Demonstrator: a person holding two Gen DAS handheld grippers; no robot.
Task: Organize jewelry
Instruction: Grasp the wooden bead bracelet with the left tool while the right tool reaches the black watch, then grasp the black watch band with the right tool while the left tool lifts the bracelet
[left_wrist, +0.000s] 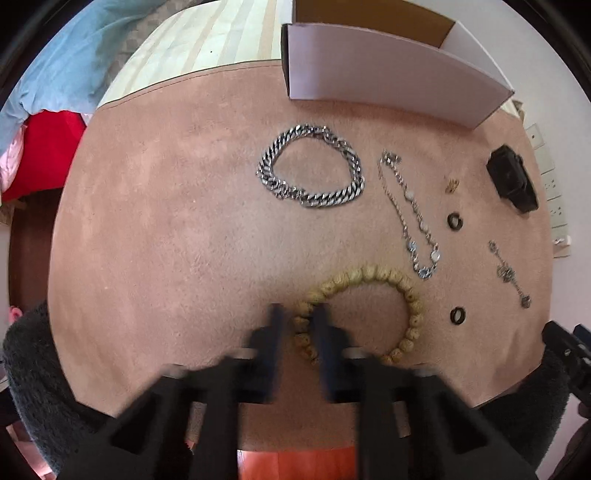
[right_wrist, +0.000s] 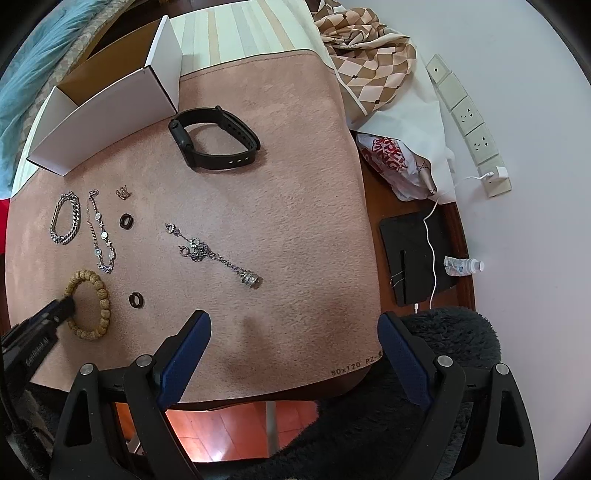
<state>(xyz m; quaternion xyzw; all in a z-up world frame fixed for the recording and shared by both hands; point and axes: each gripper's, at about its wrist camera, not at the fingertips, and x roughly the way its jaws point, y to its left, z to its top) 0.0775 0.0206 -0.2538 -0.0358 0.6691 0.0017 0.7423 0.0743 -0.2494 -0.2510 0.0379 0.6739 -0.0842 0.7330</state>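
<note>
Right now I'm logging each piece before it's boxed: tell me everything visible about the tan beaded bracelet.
The tan beaded bracelet is a closed ring of round, rough-textured beads that look like wood or seed. It lies flat on the pink suede-like mat, near its front edge, below the other jewelry. The left gripper is shut on its left side, one finger inside the loop, one outside.

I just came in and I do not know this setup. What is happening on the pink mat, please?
A person is sorting jewelry with a handheld gripper in each hand. The left gripper is shut on one side of the wooden bead bracelet, which lies on the pink mat. The right gripper is open over bare mat, holding nothing. The thick silver chain, thinner chains, two dark rings and the black watch lie untouched. The white box stands open at the back.
</note>
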